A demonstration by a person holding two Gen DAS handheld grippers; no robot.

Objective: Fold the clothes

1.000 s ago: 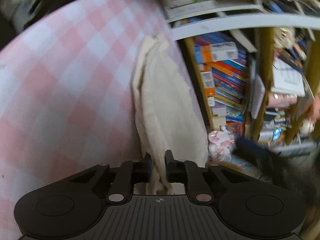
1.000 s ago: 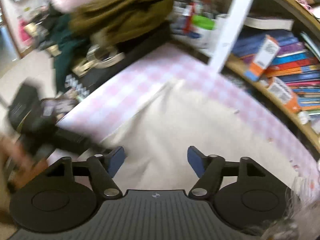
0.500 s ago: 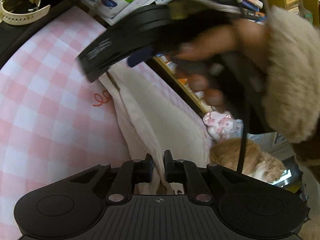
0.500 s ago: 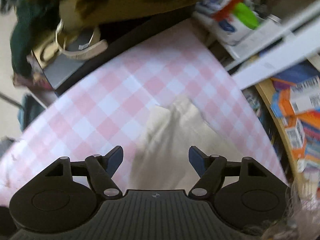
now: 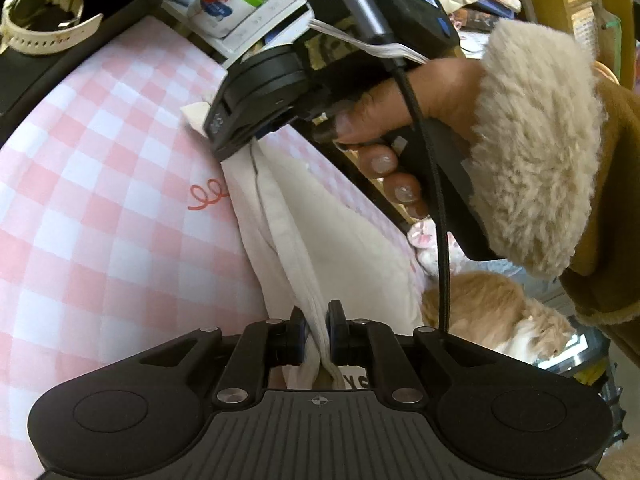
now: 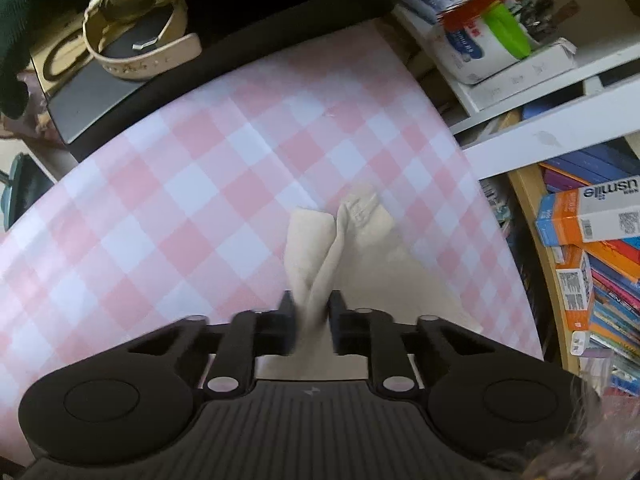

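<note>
A cream garment (image 5: pixel 344 232) lies along the right side of a pink-and-white checked table (image 5: pixel 100 200), folded lengthwise. My left gripper (image 5: pixel 317 316) is shut on its near bunched edge. At the garment's far end, a hand in a fleecy sleeve (image 5: pixel 536 160) holds my right gripper (image 5: pixel 240 136) down on the cloth. In the right wrist view that far end of the garment (image 6: pixel 316 236) rises in a pinched fold between the fingers of my right gripper (image 6: pixel 312 308), whose jaws are closing on it, with the checked table (image 6: pixel 180 200) below.
Shelves packed with books and boxes (image 6: pixel 600 260) stand close along the table's right edge. A ginger cat (image 5: pixel 492 308) sits low beyond that edge. A pale strap (image 6: pixel 140 56) and a box of supplies (image 6: pixel 492 40) lie past the table's far end.
The right gripper swung over to the garment's far end, came down, and its jaws went from wide open to pinching the cloth. The left gripper kept its grip and rose slightly.
</note>
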